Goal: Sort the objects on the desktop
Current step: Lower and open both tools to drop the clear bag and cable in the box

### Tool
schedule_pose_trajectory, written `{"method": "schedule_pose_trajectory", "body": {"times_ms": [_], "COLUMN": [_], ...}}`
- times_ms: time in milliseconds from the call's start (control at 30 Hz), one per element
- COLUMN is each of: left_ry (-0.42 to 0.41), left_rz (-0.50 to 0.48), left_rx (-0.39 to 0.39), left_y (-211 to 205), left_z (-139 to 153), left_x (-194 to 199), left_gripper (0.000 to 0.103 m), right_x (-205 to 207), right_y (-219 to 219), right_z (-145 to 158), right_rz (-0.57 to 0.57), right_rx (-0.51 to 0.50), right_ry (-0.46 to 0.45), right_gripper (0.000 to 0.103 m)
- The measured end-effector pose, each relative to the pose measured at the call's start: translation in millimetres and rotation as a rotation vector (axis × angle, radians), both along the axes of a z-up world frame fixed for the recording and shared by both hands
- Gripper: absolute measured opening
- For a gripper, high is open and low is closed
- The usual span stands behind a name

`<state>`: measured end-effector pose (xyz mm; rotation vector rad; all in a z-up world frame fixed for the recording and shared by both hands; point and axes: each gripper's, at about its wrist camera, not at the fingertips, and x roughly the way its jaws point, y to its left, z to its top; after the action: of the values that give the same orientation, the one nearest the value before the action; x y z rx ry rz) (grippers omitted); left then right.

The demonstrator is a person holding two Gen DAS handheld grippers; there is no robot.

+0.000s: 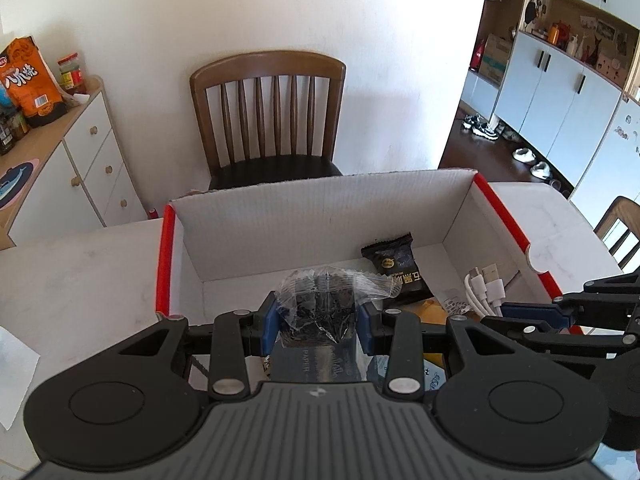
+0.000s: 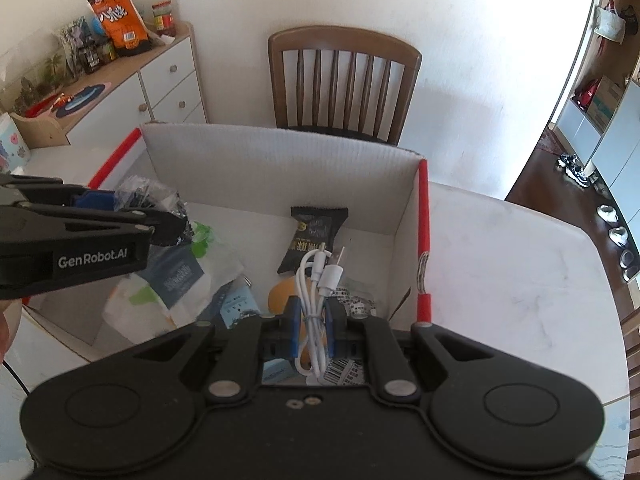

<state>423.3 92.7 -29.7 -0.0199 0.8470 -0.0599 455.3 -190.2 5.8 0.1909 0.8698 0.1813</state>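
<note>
"GenRobot.AI" on left gripper (image 1: 316,320), pinching clear packet (image 1: 320,304); right gripper (image 2: 311,320) clamps white cable (image 2: 316,300).

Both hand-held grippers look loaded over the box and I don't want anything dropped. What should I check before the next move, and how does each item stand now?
1. Left hand-held gripper pinching the clear plastic packet: ok.
2. Right hand-held gripper shut on the white USB cable: ok.
3. Cable ends hanging free of the other contents: cannot tell.
4. Both loads above the open cardboard box: ok.
5. Grippers apart from each other: ok.
6. Where each item should go: cannot tell.
</note>
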Motion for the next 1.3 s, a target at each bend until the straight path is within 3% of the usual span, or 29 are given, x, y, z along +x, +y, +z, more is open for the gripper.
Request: {"method": "schedule_pose_trajectory", "body": {"times_ms": [567,867,1000,1100,1300], "left_ry": [0.062,0.086,0.096,0.089,0.077], "left_rz": [-0.041,-0.038,-0.035,-0.036,-0.019], "left_rx": [-0.016,-0.002,-0.004,-0.005,-0.015], "left_y": [-5,-7,-8,-8,-3], "left_z": [-19,-21,-23,-21,-13], "left_x": [15,15,11,7,1], "left_gripper": [0.037,0.041,0.067,0.068,0.068], "right_x": [8,4,0,-5,-13], "right_y": [8,4,4,5,0], "right_z": [-22,-24,-22,-18,-12], "right_rz": [0.021,0.000,0.006,0.006,0.007], "right_rx": [0.009,0.027,0.041,0.043,0.067], "right_ry": [0.062,0.075,0.071,0.054,0.039], "right_gripper": [0.012,0.024,0.033,0.045,0.048]}}
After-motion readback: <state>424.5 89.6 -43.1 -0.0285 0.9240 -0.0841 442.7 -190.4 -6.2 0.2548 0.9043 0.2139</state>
